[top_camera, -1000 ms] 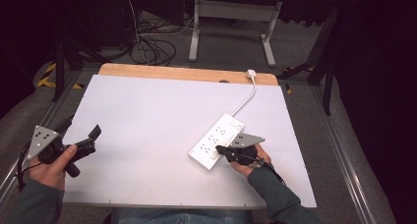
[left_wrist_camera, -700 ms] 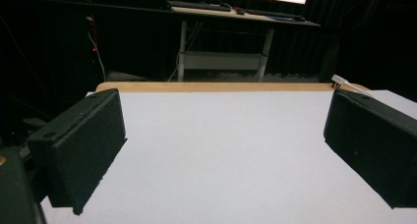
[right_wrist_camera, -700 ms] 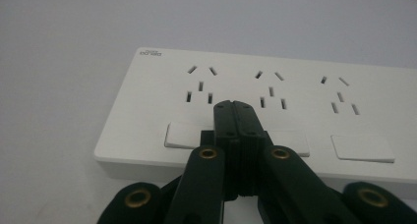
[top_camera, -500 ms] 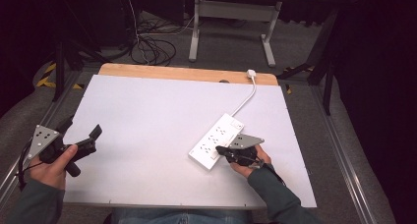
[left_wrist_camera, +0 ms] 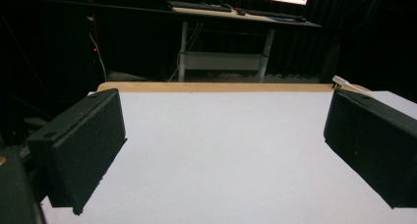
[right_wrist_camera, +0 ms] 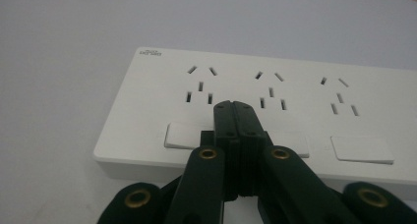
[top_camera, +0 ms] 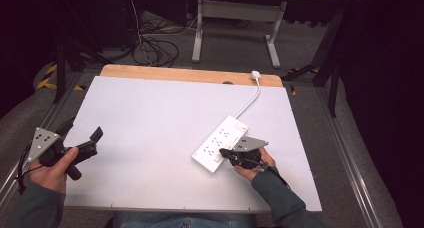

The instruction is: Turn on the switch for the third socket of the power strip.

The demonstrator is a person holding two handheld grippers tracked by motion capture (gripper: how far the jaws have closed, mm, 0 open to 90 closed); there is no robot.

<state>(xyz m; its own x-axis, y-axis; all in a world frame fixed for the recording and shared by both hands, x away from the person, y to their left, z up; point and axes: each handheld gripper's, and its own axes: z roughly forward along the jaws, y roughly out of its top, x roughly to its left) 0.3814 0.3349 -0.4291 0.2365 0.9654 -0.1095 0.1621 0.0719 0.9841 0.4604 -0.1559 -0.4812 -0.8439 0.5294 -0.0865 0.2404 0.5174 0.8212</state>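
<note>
A big white board lies on the worktop (top_camera: 150,113), and a strip of pale wood shows along the far edge. The room around it is dark, with a grey floor, a bundle of black cables (top_camera: 155,45) and the metal legs of another desk (top_camera: 235,18) behind.

The person's left hand (top_camera: 50,168) rests at the near left corner of the board and holds the left claw (top_camera: 82,138) just above it. Its two flat black jaws stand wide apart with nothing between them.

The right hand (top_camera: 252,165) sits near the right side and points the right claw (top_camera: 227,153) at the power strip (top_camera: 220,143). Its jaws are pressed tight together and grip nothing. The tips sit over the row of switches (right_wrist_camera: 179,135), maybe touching the strip, but that is hard to tell.

The power strip is a long, smooth white plastic box lying slanted on the board, right of the middle. It has rows of small dark slots and flat white switches. Its white cord (top_camera: 250,100) runs to a plug (top_camera: 256,74) at the wood edge
</note>
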